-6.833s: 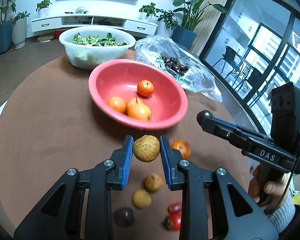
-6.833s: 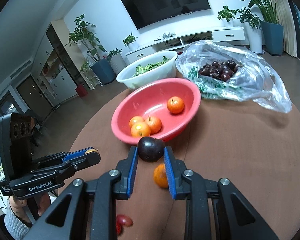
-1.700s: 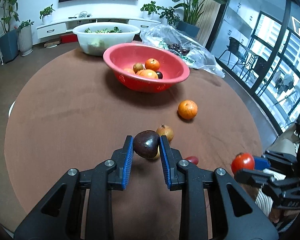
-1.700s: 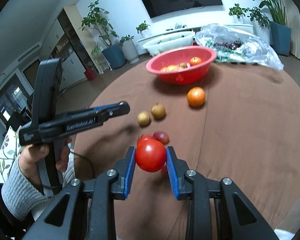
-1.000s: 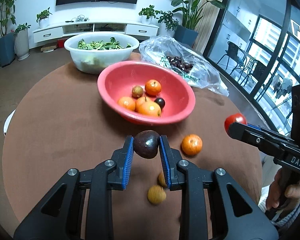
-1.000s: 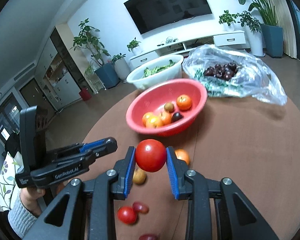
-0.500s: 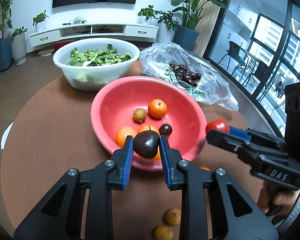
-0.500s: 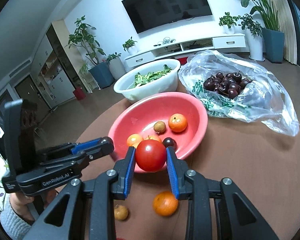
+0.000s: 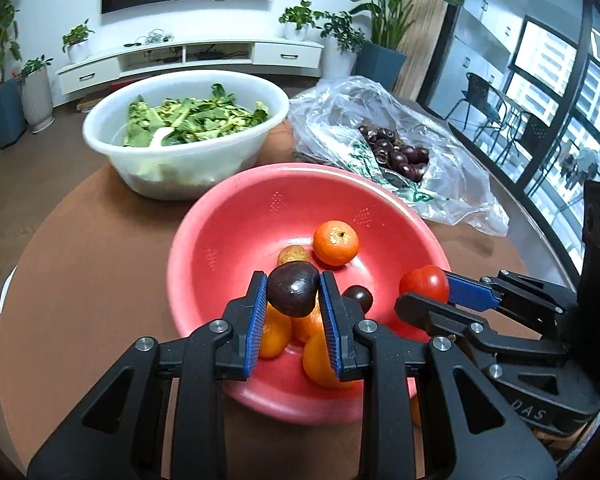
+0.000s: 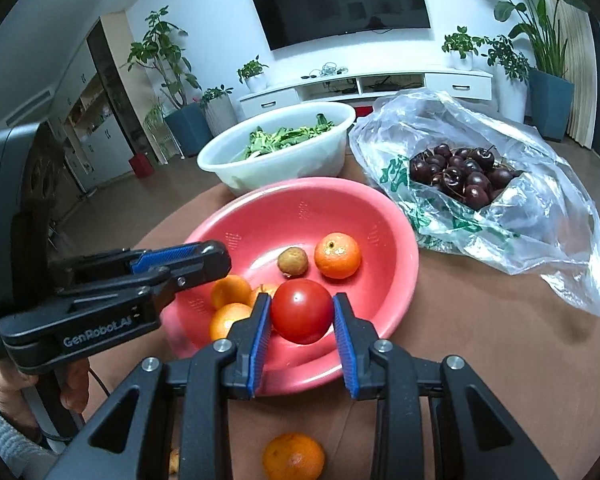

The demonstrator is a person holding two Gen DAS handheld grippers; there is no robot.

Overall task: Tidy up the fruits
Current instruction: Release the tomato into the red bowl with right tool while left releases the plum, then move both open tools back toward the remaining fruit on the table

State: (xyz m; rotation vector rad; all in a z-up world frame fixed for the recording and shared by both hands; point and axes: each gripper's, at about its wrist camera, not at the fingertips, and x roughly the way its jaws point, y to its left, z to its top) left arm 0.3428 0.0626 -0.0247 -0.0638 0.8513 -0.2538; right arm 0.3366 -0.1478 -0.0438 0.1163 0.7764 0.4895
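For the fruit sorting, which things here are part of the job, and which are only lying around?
Part of the job:
- red bowl
- dark fruit in left gripper
- tomato in right gripper
- orange on the table

Lying around:
- white bowl of greens
- bag of cherries

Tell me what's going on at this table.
A person is sorting fruit into the red bowl with two handheld grippers. The left gripper holds a dark plum over the bowl; the right gripper holds a tomato at its near rim. Oranges and other small fruit are already inside. One orange remains on the table.
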